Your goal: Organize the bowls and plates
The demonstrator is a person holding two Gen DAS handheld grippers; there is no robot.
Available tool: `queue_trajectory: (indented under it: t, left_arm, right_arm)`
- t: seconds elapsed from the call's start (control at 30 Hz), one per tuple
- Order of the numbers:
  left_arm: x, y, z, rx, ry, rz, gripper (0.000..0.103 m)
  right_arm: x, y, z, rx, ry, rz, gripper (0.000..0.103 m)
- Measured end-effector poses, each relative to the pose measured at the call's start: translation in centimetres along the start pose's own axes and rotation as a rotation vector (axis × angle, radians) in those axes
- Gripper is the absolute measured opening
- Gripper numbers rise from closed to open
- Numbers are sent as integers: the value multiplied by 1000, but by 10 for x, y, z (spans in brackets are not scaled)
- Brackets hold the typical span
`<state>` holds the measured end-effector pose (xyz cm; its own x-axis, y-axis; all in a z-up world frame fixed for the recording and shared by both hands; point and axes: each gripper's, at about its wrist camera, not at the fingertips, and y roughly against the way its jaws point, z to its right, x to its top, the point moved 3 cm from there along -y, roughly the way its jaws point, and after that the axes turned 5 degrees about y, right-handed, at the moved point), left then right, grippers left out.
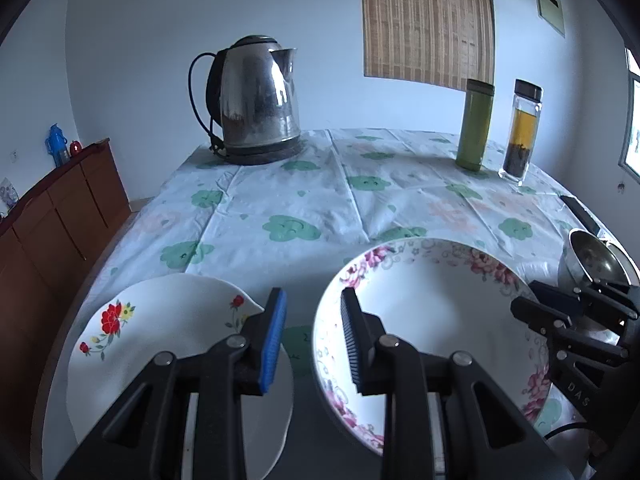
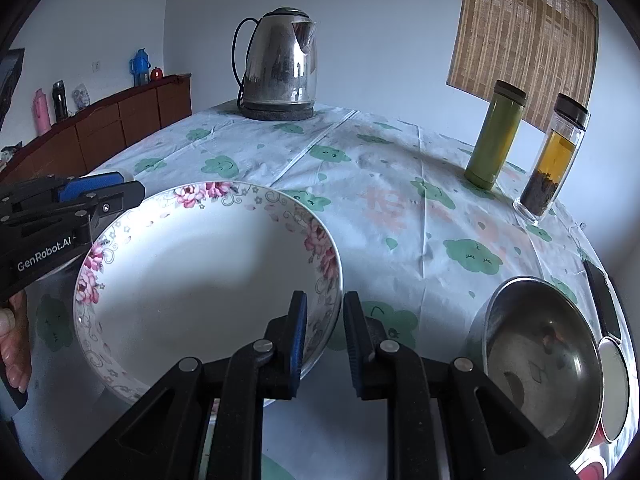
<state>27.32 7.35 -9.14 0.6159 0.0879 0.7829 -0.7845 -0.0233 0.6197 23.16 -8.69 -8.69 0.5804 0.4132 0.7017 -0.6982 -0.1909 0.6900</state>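
- Table (image 1: 304,200): covered with a cloth printed with green clouds; carries everything below except the sideboard.
- Sideboard (image 1: 60,216): brown, along the wall to the left, well apart from the work.
- Kettle (image 1: 256,100): steel, upright on its base at the far edge, probably parked there to keep the near side free.
- Bowl (image 1: 440,312): white with a rim of pink flowers, at the near edge between the two grippers. It looks like the piece now being handled, taken from both sides because it is wide.
- Plate (image 1: 160,328): white, wavy-edged, with red flowers, just left of the bowl and apart from it; a likely place to stack.
- Steel bowl (image 2: 540,360): near right corner, apart from the bowl, not yet sorted.
- Left gripper (image 1: 313,340): jaws narrowly apart and straddling the bowl's left rim. A gap shows at the blue pad, so I cannot tell whether it grips.
- Right gripper (image 2: 325,344): jaws drawn in on the bowl's right rim, the wall filling the space between the pads; judged a firm pinch.
- Flask (image 1: 475,124): green, upright, far right.
- Jar (image 1: 522,132): clear, holding tea, just beside the flask.
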Motion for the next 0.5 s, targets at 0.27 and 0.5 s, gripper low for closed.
queue_trajectory:
  t: [0.27,0.5]
  left_arm:
    - [8,6,-26,28,65,16,31]
    - [11,12,-47,41,117,33,38]
  right_arm:
    - [2,12,2,33,-11,65,22]
    - [4,19,3,34,-15,113,38]
